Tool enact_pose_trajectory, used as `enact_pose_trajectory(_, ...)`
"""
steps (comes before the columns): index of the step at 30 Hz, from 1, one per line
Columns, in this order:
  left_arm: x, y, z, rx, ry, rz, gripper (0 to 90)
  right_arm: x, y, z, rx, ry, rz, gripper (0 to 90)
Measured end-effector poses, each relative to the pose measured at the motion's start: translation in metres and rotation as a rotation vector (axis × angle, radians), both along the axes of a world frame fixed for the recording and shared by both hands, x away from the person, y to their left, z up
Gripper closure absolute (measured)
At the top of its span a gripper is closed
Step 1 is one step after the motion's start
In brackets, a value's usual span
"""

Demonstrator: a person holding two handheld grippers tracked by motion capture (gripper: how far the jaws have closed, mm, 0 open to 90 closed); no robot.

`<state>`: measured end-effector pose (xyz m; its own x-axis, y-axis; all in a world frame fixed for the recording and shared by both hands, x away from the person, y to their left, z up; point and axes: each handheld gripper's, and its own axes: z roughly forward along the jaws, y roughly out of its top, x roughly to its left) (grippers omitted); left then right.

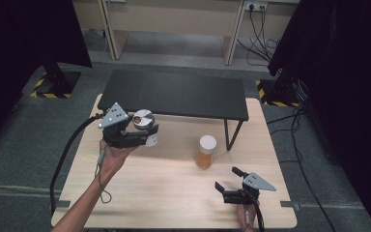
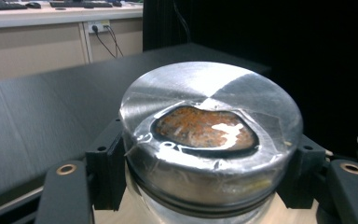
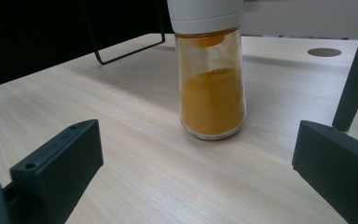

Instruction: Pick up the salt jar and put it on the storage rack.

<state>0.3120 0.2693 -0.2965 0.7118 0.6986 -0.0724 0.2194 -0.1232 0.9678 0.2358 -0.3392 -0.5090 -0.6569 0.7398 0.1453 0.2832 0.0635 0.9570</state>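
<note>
Your left gripper (image 1: 142, 139), left of centre in the high view, is clamped on a metal-lidded jar (image 1: 144, 125), jaws pinching the body just under the lid so the top stays level and clear; in the left gripper view the lid (image 2: 209, 116) sits centre frame with a rusty brown patch taped under clear film. The jar hangs above the light wooden table (image 1: 164, 193), just in front of the black shelf (image 1: 174, 94) (likely its destination, judging by the height). Your forearm runs up from the bottom left, palm under the tool, wrist cocked back. Your right gripper (image 1: 228, 186) rests low at lower right, jaws spread wide and holding nothing, aimed at the spice jar (image 3: 210, 84) of orange powder standing centre table near the shelf leg, presumably next in line.
</note>
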Motion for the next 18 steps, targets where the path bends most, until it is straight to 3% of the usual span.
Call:
enact_pose_trajectory(10, 0.046, -0.013, 0.045, 0.033, 0.022, 0.075, 31.3, 0.001, 0.000, 0.000, 0.001, -0.001, 0.005, 1.5)
enact_pose_trajectory(13, 0.060, -0.015, 0.051, 0.032, 0.026, 0.107, 31.3, 0.001, -0.001, 0.000, 0.001, 0.001, 0.008, 1.6)
enact_pose_trajectory(18, 0.080, -0.027, 0.058, 0.075, 0.035, 0.187, 31.3, 0.001, -0.001, 0.000, 0.002, 0.000, 0.012, 1.5)
